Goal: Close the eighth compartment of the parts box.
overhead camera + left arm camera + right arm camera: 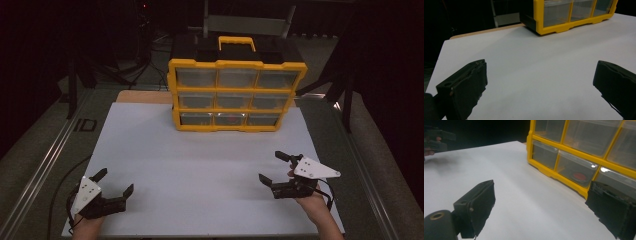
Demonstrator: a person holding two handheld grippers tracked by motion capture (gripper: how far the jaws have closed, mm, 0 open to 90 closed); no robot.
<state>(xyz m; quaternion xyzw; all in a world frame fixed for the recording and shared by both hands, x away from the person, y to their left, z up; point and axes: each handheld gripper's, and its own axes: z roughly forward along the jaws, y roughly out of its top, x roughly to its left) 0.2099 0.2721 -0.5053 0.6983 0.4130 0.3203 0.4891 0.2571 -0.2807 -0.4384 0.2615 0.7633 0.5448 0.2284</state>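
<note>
A yellow and black organiser (235, 92) with a grid of clear drawers and a yellow carry handle stands at the far middle of the white board (200, 155). Its bottom middle drawer (229, 119) holds something red, seen as a red round thing (579, 176) in the right gripper view. My left gripper (116, 181) rests open at the near left of the board, nothing between its jaws. My right gripper (273, 166) rests open at the near right, also holding nothing. The organiser's lower corner (554, 27) sits far ahead in the left gripper view.
The white board lies on a grey table (45, 135) with metal rails along both sides. A wooden edge (145, 96) shows behind the board at the left. Dark stands and cables sit in the shadows beyond. The other gripper (436, 140) shows far off in the right gripper view.
</note>
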